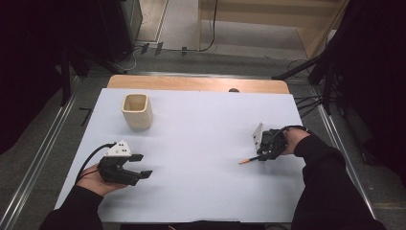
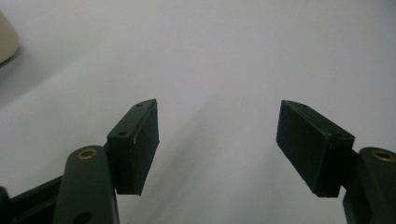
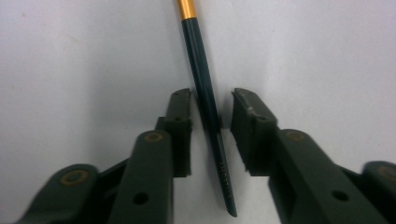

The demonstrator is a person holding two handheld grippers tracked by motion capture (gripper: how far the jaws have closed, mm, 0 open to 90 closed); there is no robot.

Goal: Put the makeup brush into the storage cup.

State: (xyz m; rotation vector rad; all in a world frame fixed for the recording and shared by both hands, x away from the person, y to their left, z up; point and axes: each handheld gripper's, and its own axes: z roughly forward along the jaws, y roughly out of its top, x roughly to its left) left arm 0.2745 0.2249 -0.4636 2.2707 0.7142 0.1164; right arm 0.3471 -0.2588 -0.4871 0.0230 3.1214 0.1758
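A slim dark green brush (image 3: 200, 60) with a gold band lies flat on the white table sheet (image 1: 201, 129). Its orange end (image 1: 245, 161) pokes out to the left of my right gripper (image 1: 261, 155). In the right gripper view the handle runs between the jaws of my right gripper (image 3: 212, 100), with a thin gap on each side, so the pads are not pressing on it. My left gripper (image 1: 143, 165) rests low at the near left, and its jaws stand wide open over bare sheet (image 2: 217, 126). A cream cup (image 1: 138, 111) stands upright at the far left.
The cup's edge (image 2: 7, 42) sits at the upper left of the left gripper view. A wooden table edge (image 1: 196, 84) runs along the far side. Dark stands and cables flank the table on both sides.
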